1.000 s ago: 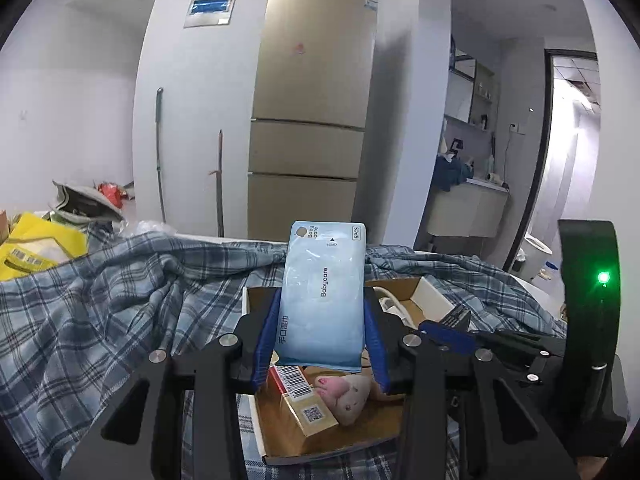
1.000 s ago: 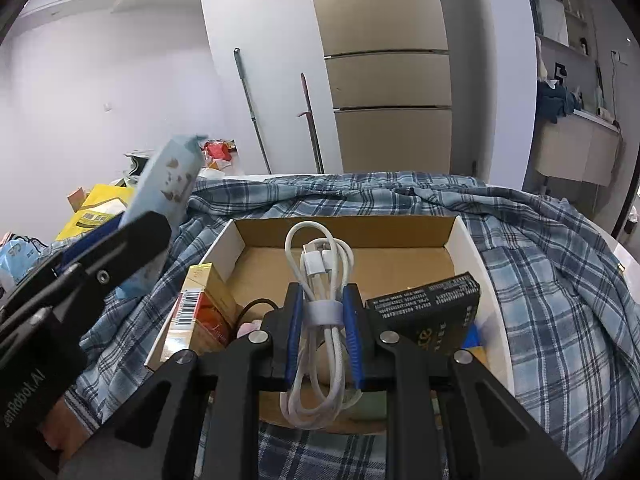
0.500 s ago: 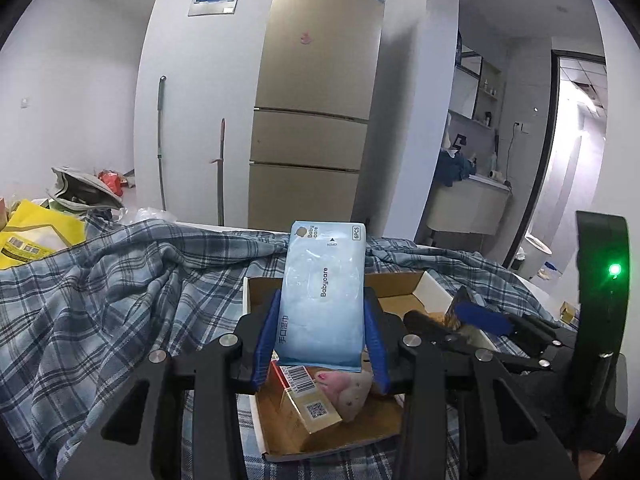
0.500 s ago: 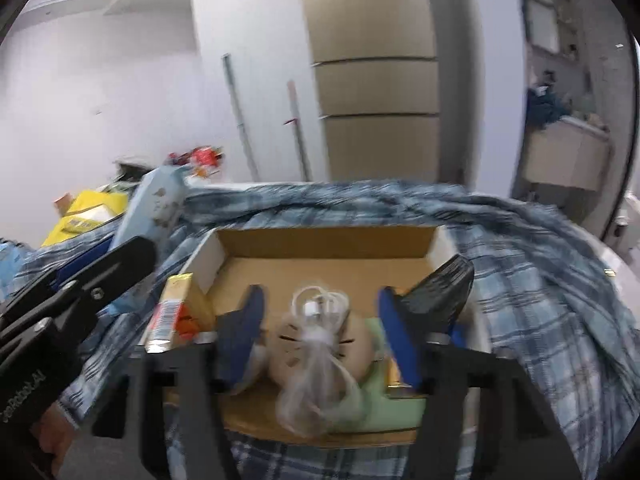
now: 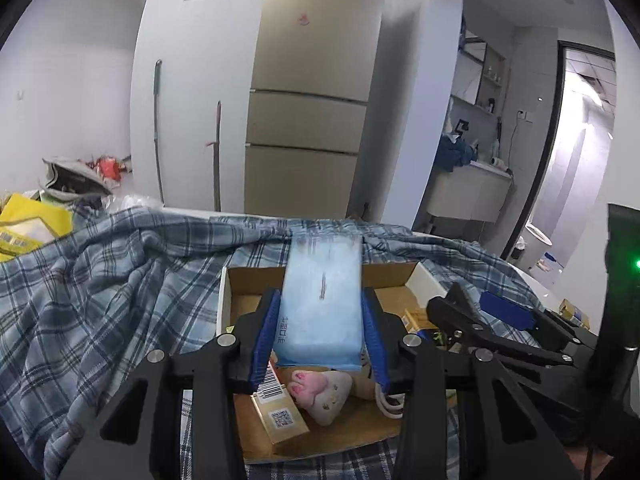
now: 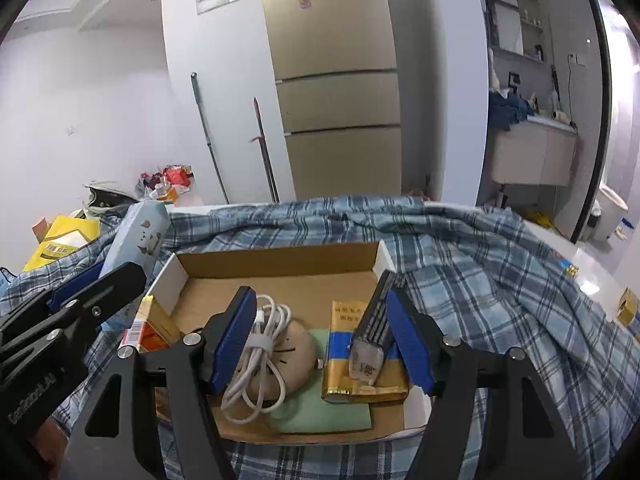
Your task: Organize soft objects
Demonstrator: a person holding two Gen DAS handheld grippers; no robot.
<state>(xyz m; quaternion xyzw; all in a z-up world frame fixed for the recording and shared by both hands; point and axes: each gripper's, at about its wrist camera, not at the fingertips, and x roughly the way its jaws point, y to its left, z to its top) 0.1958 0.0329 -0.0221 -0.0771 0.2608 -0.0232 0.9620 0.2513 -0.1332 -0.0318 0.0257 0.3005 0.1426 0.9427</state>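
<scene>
My left gripper (image 5: 322, 320) is shut on a light blue pack of wipes (image 5: 320, 300) and holds it above the near left part of an open cardboard box (image 6: 276, 258); the pack also shows in the right wrist view (image 6: 138, 240). My right gripper (image 6: 320, 340) is open over the box. A coiled white cable (image 6: 256, 356) lies on a beige plush toy (image 6: 294, 354) between its fingers. The plush toy's pink paws (image 5: 316, 390) show below the wipes.
The box sits on a blue plaid cloth (image 6: 480, 280). In it lie a green pad (image 6: 324, 412), a gold and blue packet (image 6: 348, 356), a dark box (image 6: 372, 340) leaning at the right wall and an orange carton (image 6: 150, 326). Yellow bags (image 6: 60, 240) lie far left.
My right gripper has opened and let go of the white cable, which now lies on the plush toy. My left gripper has tipped the wipes pack forward over the box.
</scene>
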